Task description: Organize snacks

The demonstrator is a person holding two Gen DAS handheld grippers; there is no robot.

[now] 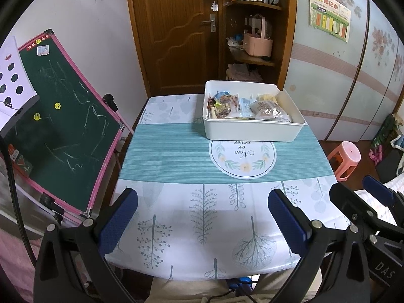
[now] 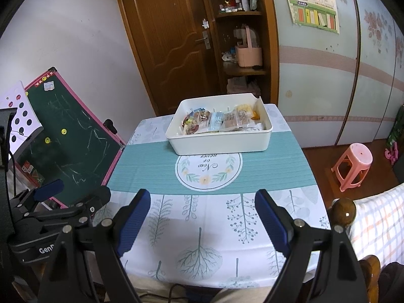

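Observation:
A white plastic bin (image 1: pixel 252 132) stands at the far side of the table and holds several packaged snacks (image 1: pixel 267 111). It shows in the right wrist view (image 2: pixel 219 144) too, with the snacks (image 2: pixel 227 121) inside. My left gripper (image 1: pixel 202 212) is open and empty, over the table's near edge, well short of the bin. My right gripper (image 2: pixel 202 214) is open and empty, also at the near edge. The right gripper shows at the right edge of the left wrist view (image 1: pixel 358 194), and the left gripper at the left of the right wrist view (image 2: pixel 73 192).
The table has a teal and white leaf-print cloth (image 1: pixel 176 156). A pink-framed chalkboard (image 1: pixel 63 126) leans at the left. A pink stool (image 2: pixel 353 166) stands at the right. A wooden door (image 1: pixel 176 30) and shelves (image 1: pixel 255 25) are behind the table. A wooden chair knob (image 2: pixel 343 209) is near right.

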